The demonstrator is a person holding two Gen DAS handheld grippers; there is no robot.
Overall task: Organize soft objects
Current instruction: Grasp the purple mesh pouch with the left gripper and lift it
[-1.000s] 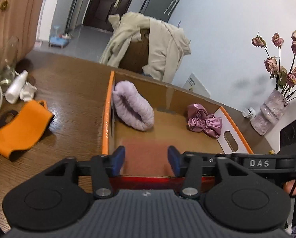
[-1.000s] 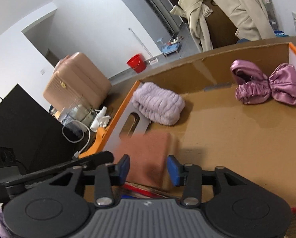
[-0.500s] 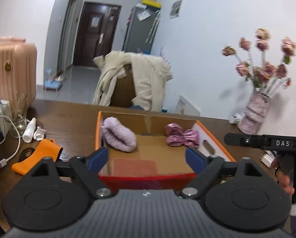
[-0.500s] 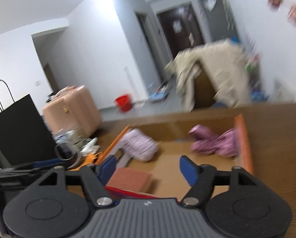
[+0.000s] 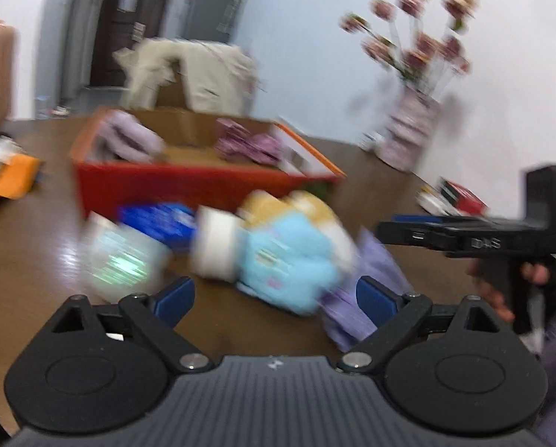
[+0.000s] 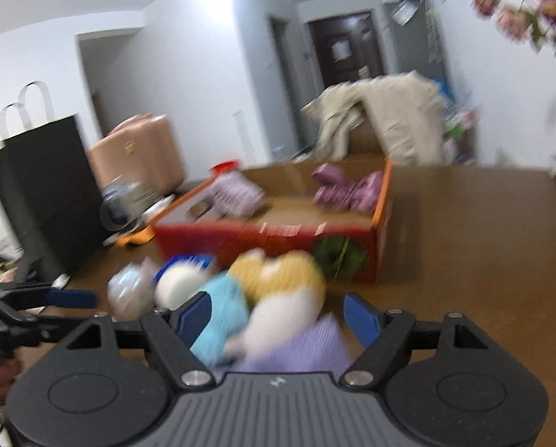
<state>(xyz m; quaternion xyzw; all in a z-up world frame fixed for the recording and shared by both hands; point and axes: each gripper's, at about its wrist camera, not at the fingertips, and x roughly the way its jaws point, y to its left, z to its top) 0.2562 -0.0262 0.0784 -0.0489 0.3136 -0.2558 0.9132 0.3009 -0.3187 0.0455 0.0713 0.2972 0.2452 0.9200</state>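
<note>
Both tongs agape | left tongs [image 5: 274, 296], right tongs [image 6: 278, 320] tilted tableward

Brown wooden table [image 5: 28, 260], cardboard box [image 5: 188, 186], plush toy [image 5: 289, 257], vase [image 5: 408, 138]

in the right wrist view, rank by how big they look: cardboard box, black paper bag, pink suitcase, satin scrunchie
1. cardboard box
2. black paper bag, close behind the box; it stands nearer the edge of the fisheye picture, so that ranking is unsure
3. pink suitcase
4. satin scrunchie, clearly smallest
</note>
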